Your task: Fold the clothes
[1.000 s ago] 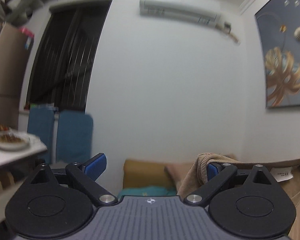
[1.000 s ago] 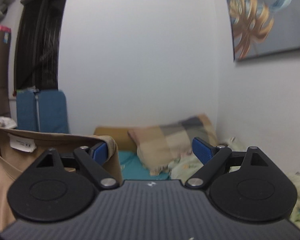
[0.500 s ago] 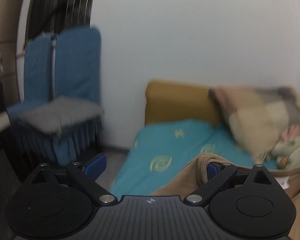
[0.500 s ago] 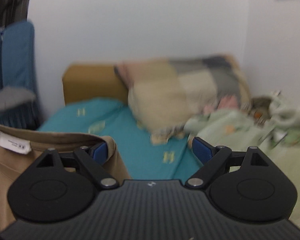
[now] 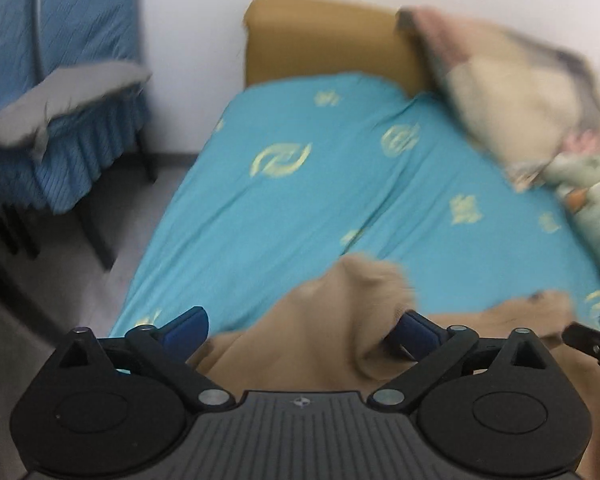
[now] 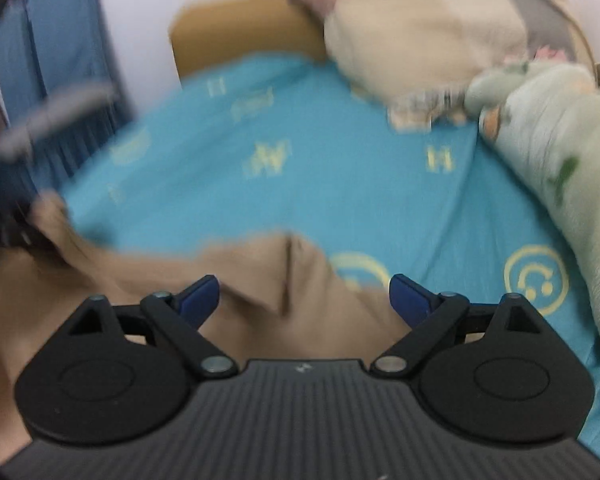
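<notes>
The tan garment (image 5: 320,320) lies on the near end of the bed (image 5: 300,200), bunched between both tools, probably so it can be spread flat on the turquoise sheet before any fold is made. The left gripper (image 5: 302,326) has its 2 fingers (image 5: 184,324) spread wide, with cloth heaped between them and against the right-hand finger; nothing is pinched. The right gripper (image 6: 304,294) is likewise released, its fingers (image 6: 406,296) apart above a creased edge of the garment. Toward the headboard end of the bed, a patchwork pillow (image 6: 420,40) and a pale green quilt (image 6: 560,140) sit well clear of the garment, leaving the sheet between them free as folding space.
</notes>
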A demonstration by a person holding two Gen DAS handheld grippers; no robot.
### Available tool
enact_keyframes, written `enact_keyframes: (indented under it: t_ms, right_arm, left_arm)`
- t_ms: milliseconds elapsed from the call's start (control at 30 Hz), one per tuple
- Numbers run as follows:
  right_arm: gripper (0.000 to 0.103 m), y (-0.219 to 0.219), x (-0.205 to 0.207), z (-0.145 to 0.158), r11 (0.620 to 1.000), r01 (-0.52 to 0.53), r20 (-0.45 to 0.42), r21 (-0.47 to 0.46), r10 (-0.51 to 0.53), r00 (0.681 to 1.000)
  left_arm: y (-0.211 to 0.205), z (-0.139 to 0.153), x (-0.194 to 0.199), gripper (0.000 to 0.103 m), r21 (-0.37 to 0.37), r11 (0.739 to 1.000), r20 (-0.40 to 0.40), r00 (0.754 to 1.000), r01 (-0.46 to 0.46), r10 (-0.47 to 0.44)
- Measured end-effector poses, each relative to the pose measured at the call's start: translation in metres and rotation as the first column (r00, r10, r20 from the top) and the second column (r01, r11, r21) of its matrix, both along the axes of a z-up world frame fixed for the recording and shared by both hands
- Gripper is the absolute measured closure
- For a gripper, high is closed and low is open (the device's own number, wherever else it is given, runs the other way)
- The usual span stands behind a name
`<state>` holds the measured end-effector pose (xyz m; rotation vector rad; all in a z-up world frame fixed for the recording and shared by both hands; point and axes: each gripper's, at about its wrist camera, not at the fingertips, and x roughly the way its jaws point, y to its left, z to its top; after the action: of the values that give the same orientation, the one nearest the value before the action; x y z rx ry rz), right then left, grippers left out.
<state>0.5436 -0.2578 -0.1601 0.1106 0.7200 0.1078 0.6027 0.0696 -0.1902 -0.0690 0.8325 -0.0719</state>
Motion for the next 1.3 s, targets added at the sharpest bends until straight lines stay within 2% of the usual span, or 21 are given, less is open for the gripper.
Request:
enact_keyframes:
  t_ms: [67, 200, 300, 433, 533, 600, 667, 733, 800, 867, 900, 967, 1033, 1067, 1100, 1133, 1200, 1233, 1267, 1300]
  right_arm:
    - [0.010, -0.004, -0.012, 0.018, 0.998, 0.019, 0.043, 0.058, -0.021, 0.999]
    - [0.010, -0.006, -0.049, 0.050, 0.997, 0.024, 0.111, 0.073, -0.032, 0.993]
    - [0.010, -0.011, -0.099, 0.073, 0.997, 0.041, 0.156, 0.069, -0.052, 0.986]
    - [0.010, -0.028, -0.198, 0.099, 0.981, 0.070, 0.175, 0.182, -0.103, 0.979]
    - [0.010, -0.044, -0.273, 0.102, 0.957, 0.124, 0.112, 0.262, -0.157, 0.981]
    - [0.010, -0.053, -0.317, 0.098, 0.943, 0.161, 0.016, 0.292, -0.173, 0.985]
    - [0.010, -0.061, -0.360, 0.090, 0.933, 0.194, -0.062, 0.304, -0.184, 0.981]
    - [0.010, -0.071, -0.393, 0.080, 0.908, 0.237, -0.139, 0.347, -0.200, 0.970]
    - [0.010, -0.080, -0.425, 0.070, 0.879, 0.282, -0.216, 0.385, -0.211, 0.953]
    - [0.010, -0.089, -0.451, 0.057, 0.837, 0.319, -0.263, 0.445, -0.218, 0.940]
    - [0.010, -0.091, -0.458, 0.050, 0.830, 0.346, -0.291, 0.438, -0.233, 0.928]
    - [0.010, -0.094, -0.472, 0.035, 0.815, 0.398, -0.346, 0.420, -0.261, 0.901]
    - [0.011, -0.095, -0.476, 0.025, 0.808, 0.430, -0.379, 0.402, -0.281, 0.882]
    - [0.016, -0.093, -0.476, 0.020, 0.809, 0.437, -0.397, 0.394, -0.279, 0.875]
    - [0.027, -0.091, -0.475, 0.016, 0.809, 0.443, -0.414, 0.386, -0.277, 0.867]
    - [0.031, -0.090, -0.475, 0.011, 0.810, 0.449, -0.431, 0.378, -0.275, 0.859]
    - [0.029, -0.085, -0.477, 0.005, 0.819, 0.441, -0.445, 0.368, -0.261, 0.857]
    - [0.029, -0.083, -0.477, 0.004, 0.827, 0.433, -0.446, 0.358, -0.256, 0.858]
    - [0.029, -0.081, -0.477, 0.002, 0.838, 0.427, -0.444, 0.341, -0.257, 0.859]
    - [0.029, -0.080, -0.477, 0.000, 0.840, 0.429, -0.445, 0.332, -0.261, 0.856]
  left_arm:
    - [0.003, 0.022, -0.014, 0.001, -0.023, 1.000, 0.050, 0.999, 0.008, -0.007]
    - [0.004, 0.065, -0.066, 0.001, -0.054, 0.998, 0.109, 0.994, 0.017, -0.011]
    - [0.009, 0.080, -0.127, 0.003, -0.077, 0.997, 0.085, 0.996, 0.014, -0.007]
    - [0.021, 0.090, -0.240, 0.003, -0.160, 0.987, 0.016, 1.000, -0.008, 0.011]
    - [0.032, 0.088, -0.330, 0.003, -0.220, 0.974, -0.055, 0.997, -0.061, 0.050]
    - [0.037, 0.085, -0.389, 0.003, -0.255, 0.960, -0.109, 0.990, -0.113, 0.088]
    - [0.045, 0.075, -0.430, 0.005, -0.293, 0.942, -0.164, 0.979, -0.165, 0.121]
    - [0.051, 0.065, -0.460, 0.006, -0.290, 0.937, -0.196, 0.970, -0.194, 0.140]
    - [0.056, 0.058, -0.481, 0.008, -0.306, 0.923, -0.245, 0.956, -0.234, 0.161]
    - [0.061, 0.052, -0.493, 0.008, -0.371, 0.893, -0.272, 0.949, -0.255, 0.158]
    - [0.063, 0.049, -0.497, 0.008, -0.376, 0.887, -0.284, 0.944, -0.269, 0.166]
    - [0.067, 0.041, -0.501, 0.012, -0.340, 0.891, -0.303, 0.932, -0.302, 0.200]
    - [0.073, 0.033, -0.503, 0.016, -0.340, 0.881, -0.328, 0.919, -0.329, 0.216]
    - [0.076, 0.028, -0.504, 0.017, -0.345, 0.874, -0.342, 0.913, -0.341, 0.222]
    - [0.078, 0.024, -0.503, 0.018, -0.353, 0.867, -0.356, 0.907, -0.352, 0.224]
    - [0.080, 0.021, -0.504, 0.021, -0.362, 0.859, -0.368, 0.902, -0.361, 0.224]
    - [0.084, 0.020, -0.508, 0.021, -0.374, 0.852, -0.368, 0.902, -0.366, 0.226]
    - [0.085, 0.020, -0.510, 0.027, -0.378, 0.853, -0.365, 0.905, -0.360, 0.220]
    - [0.085, 0.021, -0.512, 0.041, -0.378, 0.858, -0.366, 0.907, -0.349, 0.208]
    - [0.085, 0.020, -0.512, 0.049, -0.370, 0.864, -0.370, 0.907, -0.343, 0.201]
